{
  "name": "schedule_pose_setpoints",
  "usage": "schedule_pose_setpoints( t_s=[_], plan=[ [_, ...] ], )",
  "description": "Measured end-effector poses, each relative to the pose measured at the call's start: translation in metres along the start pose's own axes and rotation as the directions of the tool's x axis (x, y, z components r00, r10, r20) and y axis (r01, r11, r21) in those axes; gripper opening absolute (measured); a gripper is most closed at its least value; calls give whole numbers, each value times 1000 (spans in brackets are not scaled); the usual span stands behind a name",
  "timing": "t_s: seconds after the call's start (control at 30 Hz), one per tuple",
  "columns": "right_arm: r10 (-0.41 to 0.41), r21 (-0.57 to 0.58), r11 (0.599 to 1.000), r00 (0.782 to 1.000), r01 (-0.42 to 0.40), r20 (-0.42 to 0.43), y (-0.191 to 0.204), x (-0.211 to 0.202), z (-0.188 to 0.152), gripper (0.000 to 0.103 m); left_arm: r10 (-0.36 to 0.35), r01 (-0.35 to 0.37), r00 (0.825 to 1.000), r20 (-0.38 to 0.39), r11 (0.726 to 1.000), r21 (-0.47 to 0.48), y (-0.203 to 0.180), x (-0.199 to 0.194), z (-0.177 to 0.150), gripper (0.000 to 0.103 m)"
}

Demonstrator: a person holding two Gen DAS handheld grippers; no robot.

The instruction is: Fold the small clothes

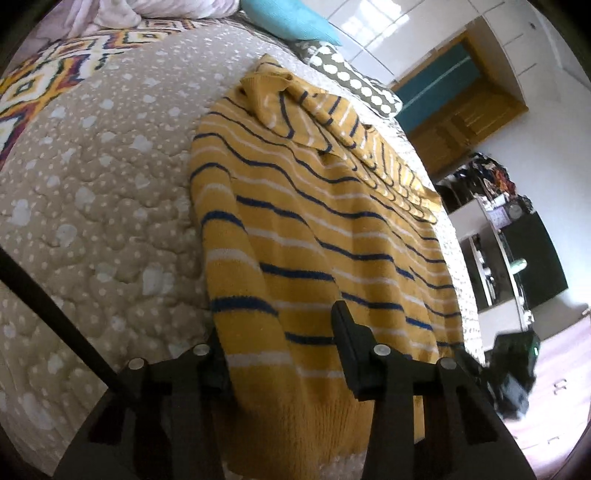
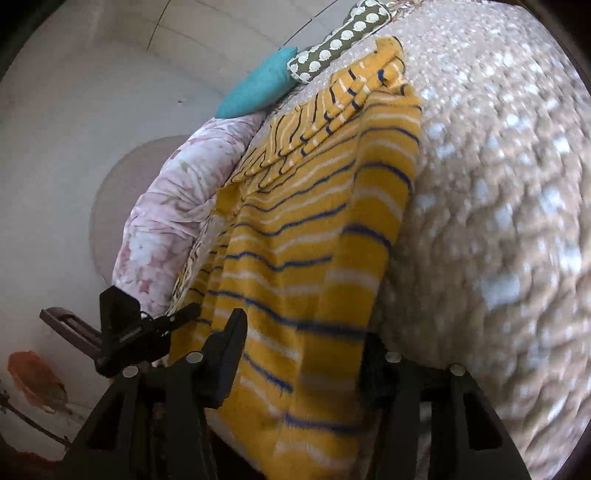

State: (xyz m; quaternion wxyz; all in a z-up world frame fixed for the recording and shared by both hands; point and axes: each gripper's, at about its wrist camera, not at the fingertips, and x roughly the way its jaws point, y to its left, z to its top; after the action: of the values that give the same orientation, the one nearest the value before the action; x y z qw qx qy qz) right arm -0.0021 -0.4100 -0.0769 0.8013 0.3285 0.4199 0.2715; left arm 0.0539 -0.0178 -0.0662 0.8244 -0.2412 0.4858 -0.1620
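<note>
1. Striped sweater (image 1: 314, 236) lies flat on the bed (image 1: 103, 206), hem at the near edge.
2. Left gripper (image 1: 280, 354) and right gripper (image 2: 303, 354) straddle hem corners, jaws unclenched.
3. Next I'd guess: clamp, fold toward the teal pillow (image 1: 291, 18).

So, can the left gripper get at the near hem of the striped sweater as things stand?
Probably yes. The left gripper already straddles the yellow striped sweater at its near hem on the quilt, with nothing lying across that edge.
</note>
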Motion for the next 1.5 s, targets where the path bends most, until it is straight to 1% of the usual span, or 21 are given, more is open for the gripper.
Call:
schedule_pose_setpoints(
  t_s=[0.13,0.17,0.2,0.23,0.27,0.3,0.47,0.6,0.63,0.77,0.8,0.83,0.97,1.07,1.13,1.2,1.27,1.3,1.37,1.43,1.5],
  plan=[
    [-24,-1,1000,1000,24,2,9,0,-21,47,79,-79,997,-2,997,21,-12,5,0,40],
    [-44,8,999,999,44,14,11,2,-24,42,117,-117,993,-1,993,31,-16,7,1,23],
    [-68,17,998,997,67,24,12,3,-27,32,180,-180,984,-5,983,39,-20,8,0,11],
    [-103,20,994,994,103,29,13,5,-28,25,186,-186,982,-13,982,29,-20,6,-1,8],
    [-114,24,993,993,113,24,12,6,-27,14,181,-181,983,-11,983,14,-18,2,-2,7],
    [-98,37,995,995,97,23,11,3,-26,12,180,-180,984,-6,984,0,-19,-4,-3,7],
    [-46,50,998,998,44,41,10,-35,-24,8,140,-141,989,56,990,8,-34,-55,-23,7],
    [-12,11,1000,1000,12,16,14,-76,-54,8,64,-66,997,40,997,41,-45,-82,-60,7],
    [-16,-9,1000,1000,16,0,16,-82,-64,8,70,-72,997,34,996,58,-46,-84,-70,7],
    [-104,-56,993,993,101,-59,18,-84,-95,8,179,-176,984,-11,975,135,-43,-70,-102,7],
    [-113,-61,992,992,109,-62,18,-83,-96,8,195,-191,981,-19,972,138,-41,-67,-104,7],
    [-116,-67,991,992,112,-59,20,-82,-93,8,185,-181,982,-26,976,124,-36,-67,-102,7],
    [-74,-105,992,997,73,-11,30,-80,-62,8,104,-106,994,25,991,86,-33,-84,-79,7],
    [-39,-132,990,998,45,47,25,-68,-23,8,57,-61,996,67,996,63,-41,-91,-43,7],
    [-21,-135,990,995,34,97,11,-53,11,8,33,-37,994,101,999,40,-48,-86,-3,7],
    [-20,-127,991,985,42,171,19,-48,49,8,39,-42,990,136,999,23,-56,-76,34,7],
    [-9,-106,994,977,33,214,25,-41,79,8,58,-61,985,162,998,12,-62,-59,78,8],
    [-19,-97,994,972,43,234,29,-33,97,9,85,-87,982,167,996,8,-65,-43,104,8],
    [-81,-80,991,963,105,259,31,-12,128,9,124,-125,980,154,992,-6,-65,-18,136,8],
    [-153,-45,985,957,169,248,23,10,152,11,150,-149,985,87,989,-20,-62,18,165,8],
    [-214,-3,975,953,220,212,7,30,169,12,173,-172,984,34,985,-33,-58,42,180,9]
  ],
)
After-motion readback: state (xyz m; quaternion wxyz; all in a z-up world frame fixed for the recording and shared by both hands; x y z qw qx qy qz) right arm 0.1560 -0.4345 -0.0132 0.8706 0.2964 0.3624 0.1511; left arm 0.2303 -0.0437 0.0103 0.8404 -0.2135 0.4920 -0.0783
